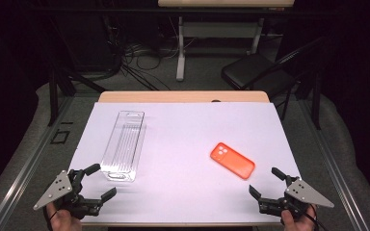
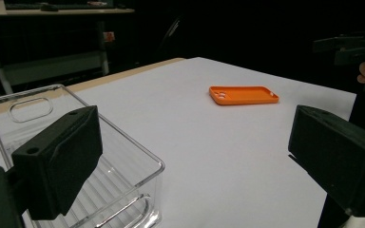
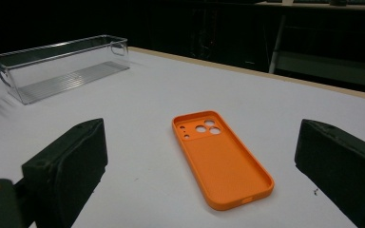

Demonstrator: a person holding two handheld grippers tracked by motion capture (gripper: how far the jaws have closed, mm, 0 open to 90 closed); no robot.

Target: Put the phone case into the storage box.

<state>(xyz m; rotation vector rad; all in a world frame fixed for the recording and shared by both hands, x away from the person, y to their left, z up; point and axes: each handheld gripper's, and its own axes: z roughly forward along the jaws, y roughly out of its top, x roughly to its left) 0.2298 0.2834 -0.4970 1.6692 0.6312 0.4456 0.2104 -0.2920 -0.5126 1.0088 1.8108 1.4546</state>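
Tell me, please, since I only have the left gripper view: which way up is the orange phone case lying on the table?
Observer: The right gripper view shows the orange phone case hollow side up, camera cutouts at its far end.
Operator: Thank you. Is the right gripper holding anything?
Observer: No, the right gripper is open and empty, short of the case.
Operator: And is the clear bin lined up with the table?
Observer: From the high view, the clear bin lies lengthwise, running away from the person, empty.

Dark room; grey floor (image 1: 24, 144); black folding chair (image 1: 250, 72) beyond table; cables (image 1: 135, 53) by white desk legs (image 1: 180, 48).
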